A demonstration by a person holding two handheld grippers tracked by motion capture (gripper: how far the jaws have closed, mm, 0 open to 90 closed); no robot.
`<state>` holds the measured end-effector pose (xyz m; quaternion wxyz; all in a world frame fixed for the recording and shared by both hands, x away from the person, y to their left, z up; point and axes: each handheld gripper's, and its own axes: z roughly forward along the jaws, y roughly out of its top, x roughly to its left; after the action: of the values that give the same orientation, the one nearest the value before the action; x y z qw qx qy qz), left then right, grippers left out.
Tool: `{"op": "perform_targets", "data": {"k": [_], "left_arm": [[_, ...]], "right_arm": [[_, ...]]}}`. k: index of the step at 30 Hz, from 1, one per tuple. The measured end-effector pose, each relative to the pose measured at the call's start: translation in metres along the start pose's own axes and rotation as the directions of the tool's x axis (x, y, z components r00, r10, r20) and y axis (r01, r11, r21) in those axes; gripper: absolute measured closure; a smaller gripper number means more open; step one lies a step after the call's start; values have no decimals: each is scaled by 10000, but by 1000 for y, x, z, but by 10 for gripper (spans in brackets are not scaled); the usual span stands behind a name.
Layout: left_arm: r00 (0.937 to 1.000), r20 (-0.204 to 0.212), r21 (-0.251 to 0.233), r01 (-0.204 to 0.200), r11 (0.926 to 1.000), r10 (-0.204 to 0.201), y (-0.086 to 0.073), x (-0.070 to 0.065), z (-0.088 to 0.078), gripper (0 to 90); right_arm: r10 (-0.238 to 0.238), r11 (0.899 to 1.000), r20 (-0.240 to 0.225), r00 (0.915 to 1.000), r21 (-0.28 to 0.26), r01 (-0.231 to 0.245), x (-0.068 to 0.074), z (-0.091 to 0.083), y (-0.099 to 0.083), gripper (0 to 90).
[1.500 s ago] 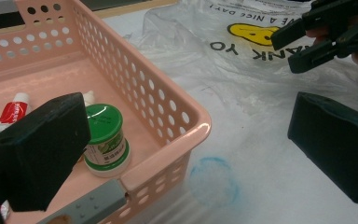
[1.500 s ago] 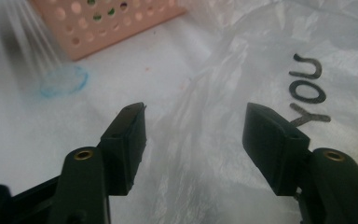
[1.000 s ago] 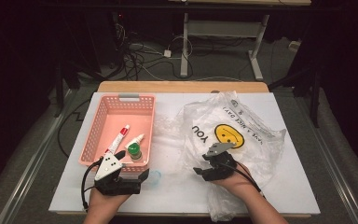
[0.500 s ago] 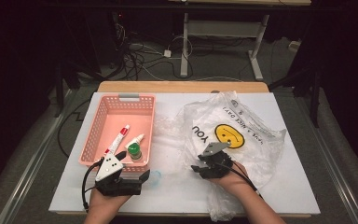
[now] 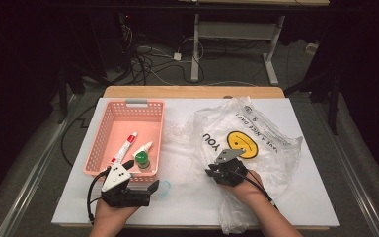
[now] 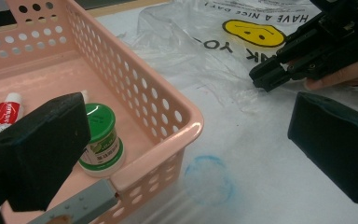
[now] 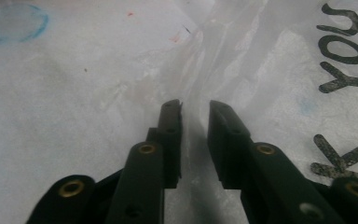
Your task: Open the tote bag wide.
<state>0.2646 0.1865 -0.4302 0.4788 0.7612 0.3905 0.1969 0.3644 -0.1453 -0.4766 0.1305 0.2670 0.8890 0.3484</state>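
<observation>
Right gripper (image 7: 195, 112) jaws just closing, narrow gap on clear smiley-printed plastic bag (image 5: 256, 133) edge | left gripper (image 5: 128, 190) apart, idle at near edge | red-white tube (image 5: 123, 147), green-capped jar (image 5: 141, 159) unpacked in pink perforated basket (image 5: 106, 133)

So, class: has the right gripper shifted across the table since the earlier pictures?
No. The right gripper sits at the same spot below the smiley print on the plastic bag; only its jaws have just been closing, with a fold of bag between them.

jaws closing, seemingly around plastic bag (image 7: 242, 60) fold.

Pink basket (image 5: 103, 143), clear yellow-smiley bag (image 5: 271, 148), green-capped jar (image 5: 141, 159)
</observation>
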Motion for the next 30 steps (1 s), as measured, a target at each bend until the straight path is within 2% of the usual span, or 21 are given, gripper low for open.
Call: {"op": "perform_targets", "data": {"k": [7, 17, 24, 26, 30], "left_arm": [[10000, 16, 18, -17, 10000, 17, 0, 0, 0, 0], [10000, 35, 12, 3, 10000, -3, 0, -1, 1, 0], [10000, 52, 5, 53, 10000, -53, 0, -1, 1, 0], [10000, 53, 8, 63, 10000, -63, 0, -1, 1, 0], [9999, 58, 25, 103, 9999, -104, -1, 0, 2, 0]], "right_arm": [[85, 9999, 16, 10000, -92, -85, -1, -1, 0, 895], [414, 9959, -214, 9989, -800, -430, -4, -11, 1, 900], [256, 9987, -94, 9996, -445, -260, -3, -6, -2, 900], [119, 9990, -91, 9999, -433, -123, -3, -4, -1, 844], [104, 9983, -117, 9999, -573, -110, -1, -2, 4, 622]]}}
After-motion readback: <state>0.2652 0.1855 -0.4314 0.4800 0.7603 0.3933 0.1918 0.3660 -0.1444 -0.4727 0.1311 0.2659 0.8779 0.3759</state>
